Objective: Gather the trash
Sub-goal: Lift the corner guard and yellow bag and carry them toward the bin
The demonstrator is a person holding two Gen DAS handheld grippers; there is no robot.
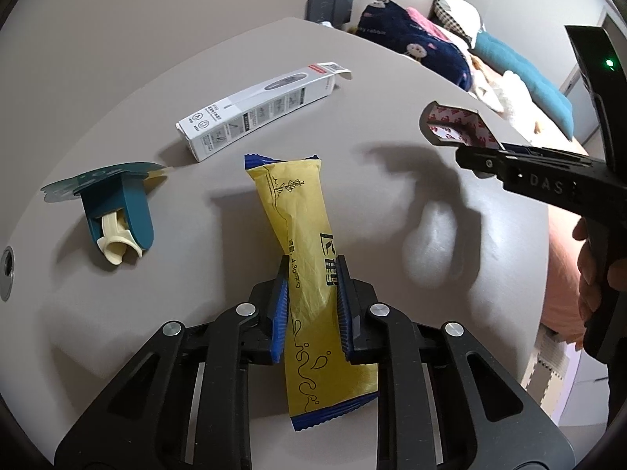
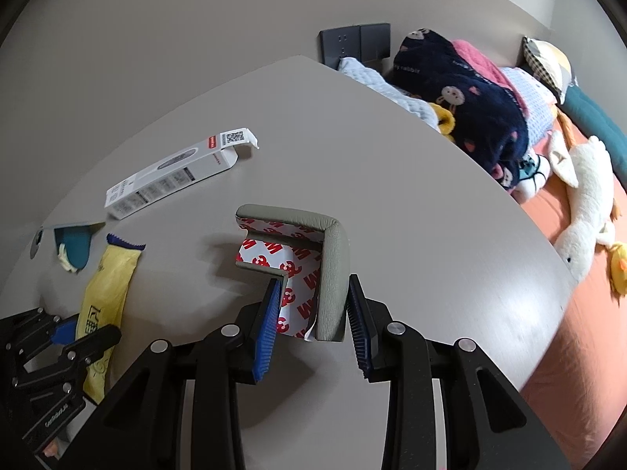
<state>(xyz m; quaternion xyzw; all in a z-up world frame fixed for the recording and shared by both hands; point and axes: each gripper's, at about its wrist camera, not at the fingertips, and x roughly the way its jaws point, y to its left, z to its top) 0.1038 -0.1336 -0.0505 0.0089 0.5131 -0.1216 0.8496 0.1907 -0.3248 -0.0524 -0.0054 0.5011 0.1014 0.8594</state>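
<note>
Clamping a yellow wrapper point(image 1: 309, 258) lying on the grey table point(image 1: 392, 90), the left gripper point(image 1: 311, 274) squeezes it mid-length, while the right gripper point(image 2: 313, 293) pinches a grey corner guard point(image 2: 331, 274) lifted above the tabletop; a white carton point(image 1: 254, 111) lies beyond.

Close wrist views, shared table point(image 1: 392, 90)

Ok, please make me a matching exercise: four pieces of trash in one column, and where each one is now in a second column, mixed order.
Things:
1. yellow wrapper
2. grey corner guard
3. white carton
4. teal hook

Places:
A. lying on the table, open flap at its far end
B. clamped in the right gripper
C. lying near the table's left edge
D. clamped in the left gripper

Pairs: 1-D, 2-B, 3-A, 4-C
</note>
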